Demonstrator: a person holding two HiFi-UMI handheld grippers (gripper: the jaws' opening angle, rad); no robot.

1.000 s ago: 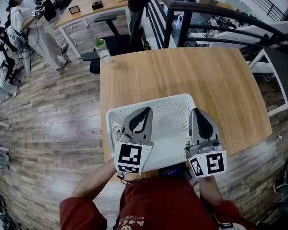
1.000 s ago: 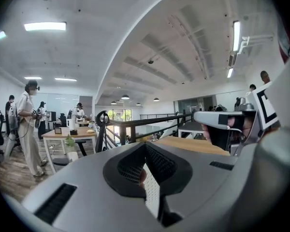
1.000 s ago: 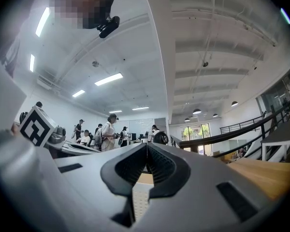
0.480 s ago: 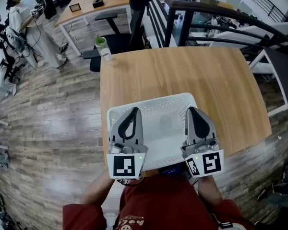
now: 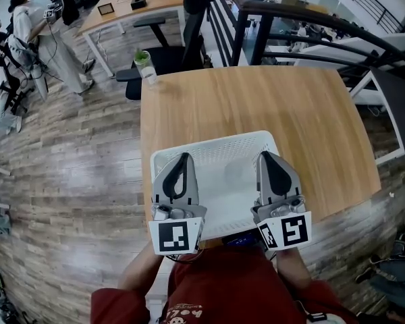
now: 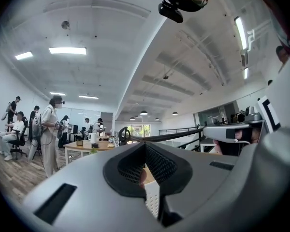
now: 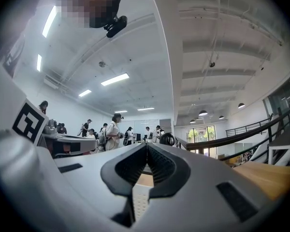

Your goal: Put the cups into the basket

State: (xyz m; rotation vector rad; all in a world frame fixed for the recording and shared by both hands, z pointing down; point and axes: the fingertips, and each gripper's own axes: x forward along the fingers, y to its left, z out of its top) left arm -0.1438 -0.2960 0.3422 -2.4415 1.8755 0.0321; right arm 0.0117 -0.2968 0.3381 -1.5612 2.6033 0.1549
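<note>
A white perforated basket (image 5: 219,146) stands on the wooden table (image 5: 256,100), near its front edge. Both grippers hover over it, pointing away from me. My left gripper (image 5: 183,159) is above the basket's left side, my right gripper (image 5: 267,156) above its right side. Both are shut with nothing between the jaws, as the left gripper view (image 6: 145,151) and the right gripper view (image 7: 147,149) confirm. A clear cup with something green in it (image 5: 143,65) stands at the table's far left corner. A faint round shape shows on the basket floor; I cannot tell what it is.
A black office chair (image 5: 169,56) stands behind the table's far left corner. A black railing (image 5: 310,19) runs along the far side. People (image 5: 34,32) stand and sit at the far left by another desk (image 5: 131,9).
My left gripper has moved left and back towards me and now points straight ahead. The right gripper has drawn slightly back. The basket has not moved.
</note>
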